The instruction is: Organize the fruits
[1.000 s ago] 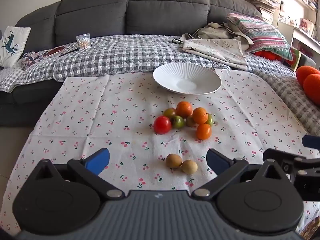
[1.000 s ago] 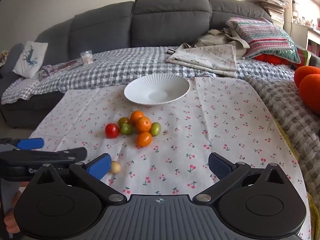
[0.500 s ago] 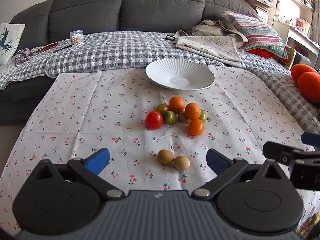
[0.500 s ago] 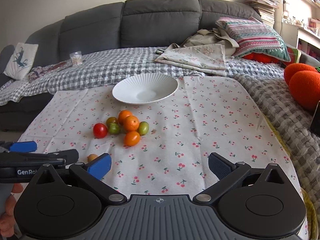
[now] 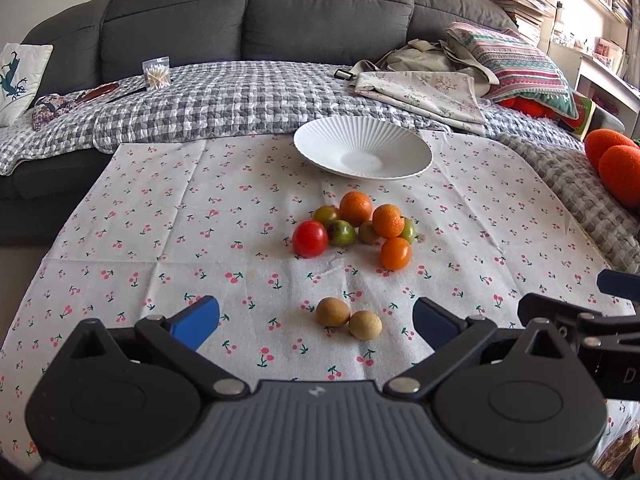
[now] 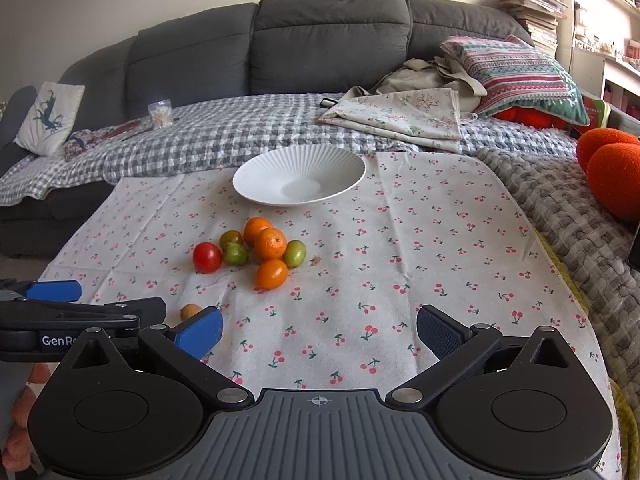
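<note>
A cluster of small fruits [image 5: 354, 230] lies on the cherry-print cloth [image 5: 160, 216]: a red tomato [image 5: 310, 238], several green ones and three orange fruits. Two brown fruits [image 5: 348, 318] sit nearer, between the fingers of my left gripper [image 5: 316, 320], which is open and empty. A white ribbed bowl [image 5: 412, 148] stands empty behind the cluster. In the right wrist view the cluster [image 6: 256, 252] is ahead to the left and the bowl [image 6: 260, 168] behind it. My right gripper [image 6: 318, 330] is open over bare cloth, holding nothing.
A grey sofa [image 5: 320, 12] with a checked blanket [image 5: 240, 96] runs along the back. Folded fabric and a striped cushion [image 5: 520, 60] lie at the right, orange plush balls [image 5: 616, 164] at the far right. The left gripper's body [image 6: 80, 320] shows at the right view's left edge.
Both grippers have drifted slightly right and a little forward, so the fruits and bowl shift left in view. Both stay open; no fruit has moved.
</note>
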The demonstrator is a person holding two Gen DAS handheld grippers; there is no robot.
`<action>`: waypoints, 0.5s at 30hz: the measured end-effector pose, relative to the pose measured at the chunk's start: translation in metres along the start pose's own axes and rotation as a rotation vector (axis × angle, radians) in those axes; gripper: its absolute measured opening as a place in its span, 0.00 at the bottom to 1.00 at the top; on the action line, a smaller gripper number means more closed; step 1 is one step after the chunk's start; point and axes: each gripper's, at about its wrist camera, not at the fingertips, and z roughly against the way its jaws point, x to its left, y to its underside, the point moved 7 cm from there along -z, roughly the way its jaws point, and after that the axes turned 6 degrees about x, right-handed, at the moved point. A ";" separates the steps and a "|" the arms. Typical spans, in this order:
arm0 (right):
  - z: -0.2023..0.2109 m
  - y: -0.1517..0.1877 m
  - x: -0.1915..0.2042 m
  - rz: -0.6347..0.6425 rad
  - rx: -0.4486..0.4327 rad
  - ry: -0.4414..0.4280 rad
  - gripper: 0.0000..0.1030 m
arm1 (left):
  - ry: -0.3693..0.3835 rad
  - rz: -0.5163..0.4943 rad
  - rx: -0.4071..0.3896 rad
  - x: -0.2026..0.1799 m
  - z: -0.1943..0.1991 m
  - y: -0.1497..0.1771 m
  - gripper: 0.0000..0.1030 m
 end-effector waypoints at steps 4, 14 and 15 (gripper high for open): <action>-0.001 0.000 -0.001 -0.013 0.009 -0.004 1.00 | 0.000 -0.001 0.000 0.000 0.000 0.000 0.99; -0.005 0.002 -0.003 -0.025 0.025 0.009 1.00 | 0.001 -0.004 0.006 0.000 -0.002 0.001 0.99; -0.005 0.002 -0.003 -0.027 0.027 0.011 1.00 | 0.002 -0.004 0.007 0.000 -0.002 0.002 0.99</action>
